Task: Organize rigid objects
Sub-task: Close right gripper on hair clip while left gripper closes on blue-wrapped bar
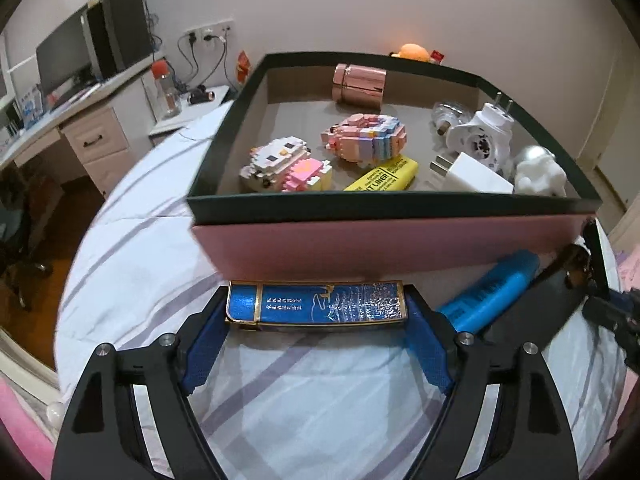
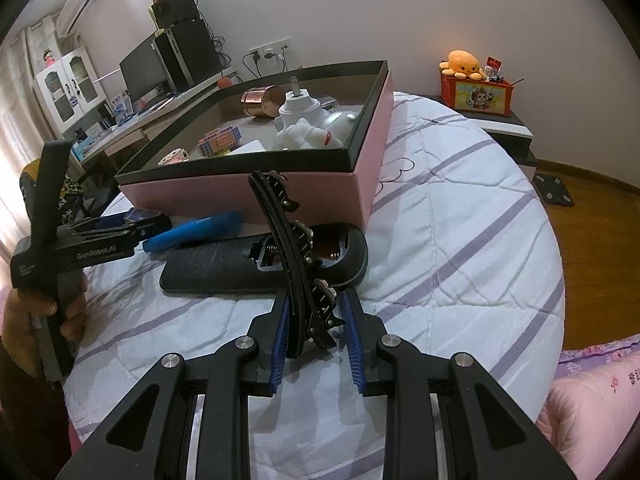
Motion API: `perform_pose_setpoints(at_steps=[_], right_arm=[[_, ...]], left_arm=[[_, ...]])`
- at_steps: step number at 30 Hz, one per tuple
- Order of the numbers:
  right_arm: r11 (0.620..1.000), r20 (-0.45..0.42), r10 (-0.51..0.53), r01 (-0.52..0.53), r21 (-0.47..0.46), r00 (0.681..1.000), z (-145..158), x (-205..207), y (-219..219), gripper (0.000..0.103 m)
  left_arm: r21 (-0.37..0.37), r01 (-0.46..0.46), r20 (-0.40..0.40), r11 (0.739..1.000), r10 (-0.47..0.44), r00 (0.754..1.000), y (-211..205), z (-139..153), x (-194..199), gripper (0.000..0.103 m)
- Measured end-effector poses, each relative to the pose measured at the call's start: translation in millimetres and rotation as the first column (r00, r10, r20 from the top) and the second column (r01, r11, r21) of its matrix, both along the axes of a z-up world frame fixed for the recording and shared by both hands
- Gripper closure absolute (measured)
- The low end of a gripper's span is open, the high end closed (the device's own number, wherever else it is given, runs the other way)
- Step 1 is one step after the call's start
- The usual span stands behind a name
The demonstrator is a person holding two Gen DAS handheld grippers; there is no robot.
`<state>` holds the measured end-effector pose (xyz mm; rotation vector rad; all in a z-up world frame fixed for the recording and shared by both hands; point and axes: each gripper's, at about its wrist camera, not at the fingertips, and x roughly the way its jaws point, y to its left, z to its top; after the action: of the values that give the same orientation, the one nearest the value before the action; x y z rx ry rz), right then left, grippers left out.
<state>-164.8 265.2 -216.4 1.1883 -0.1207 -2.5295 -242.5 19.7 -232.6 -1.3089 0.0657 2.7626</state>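
A blue box with gold trim [image 1: 316, 304] lies on the bedspread against the pink box's wall [image 1: 380, 244]. My left gripper [image 1: 317, 294] spans it lengthwise, one blue pad against each end. My right gripper [image 2: 314, 300] is shut on a black curved clip with metal fittings [image 2: 296, 240], held upright above a long black device [image 2: 224, 268] whose open compartment shows springs. A blue highlighter [image 1: 492, 292] lies between the blue box and that device. Inside the pink box are two block figures [image 1: 288, 168], a yellow highlighter [image 1: 384, 176], a rose-gold cylinder [image 1: 359, 82], white plugs [image 1: 480, 136] and a white astronaut figure [image 1: 540, 172].
The striped white bedspread [image 2: 460, 220] falls away to a wood floor [image 2: 592, 232] on the right. A desk with a monitor [image 1: 64, 60] stands at the back left. A bedside table holds an orange plush [image 2: 464, 62]. A hand [image 2: 40, 308] holds the left gripper's handle.
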Motion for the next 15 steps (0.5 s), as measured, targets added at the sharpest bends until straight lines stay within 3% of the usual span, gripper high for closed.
perform_pose_setpoints(at_steps=[15], right_arm=[[1.0,-0.088,0.022,-0.021,0.012,0.996,30.8,21.4,-20.5,0.077]], left_arm=[[-0.009,-0.001,-0.102,1.0,0.0,0.995,-20.7,44.6,55.5,0.02]])
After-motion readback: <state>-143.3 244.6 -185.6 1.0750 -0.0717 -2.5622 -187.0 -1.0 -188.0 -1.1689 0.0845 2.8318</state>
